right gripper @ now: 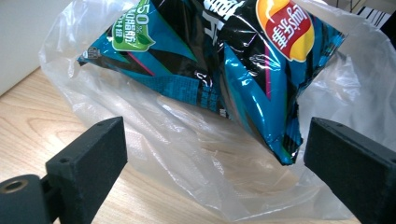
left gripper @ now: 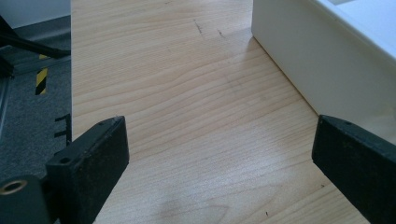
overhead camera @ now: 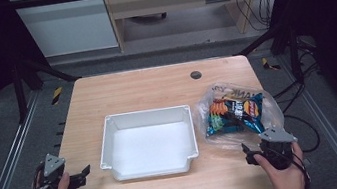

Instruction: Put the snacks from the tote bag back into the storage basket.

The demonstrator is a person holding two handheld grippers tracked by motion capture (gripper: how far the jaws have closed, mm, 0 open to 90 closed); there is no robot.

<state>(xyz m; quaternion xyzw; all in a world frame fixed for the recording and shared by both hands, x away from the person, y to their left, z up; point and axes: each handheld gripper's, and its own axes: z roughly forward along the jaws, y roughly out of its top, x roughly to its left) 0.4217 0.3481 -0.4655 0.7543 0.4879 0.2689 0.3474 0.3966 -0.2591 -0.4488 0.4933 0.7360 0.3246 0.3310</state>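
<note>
A white rectangular tray (overhead camera: 187, 114) lies in the middle of the wooden table (overhead camera: 145, 85); its outer wall (left gripper: 303, 60) rises at the right of the left gripper view. To its right sits a clear plastic bag (overhead camera: 266, 105) holding a blue and black chip packet (overhead camera: 235, 112). My right gripper (overhead camera: 252, 153) stands open just in front of the bag (right gripper: 196, 149), with the packet's lower corner (right gripper: 275, 135) between and beyond its jaws, untouched. My left gripper (overhead camera: 85, 175) is open over bare wood (left gripper: 196, 116) at the table's front left, beside the tray.
A small dark round hole (overhead camera: 196, 74) marks the table's far side. Metal rails (overhead camera: 9, 158) run along both sides below the table. Cables (overhead camera: 301, 84) lie on the floor at the right. A wooden desk frame (overhead camera: 183, 1) stands behind.
</note>
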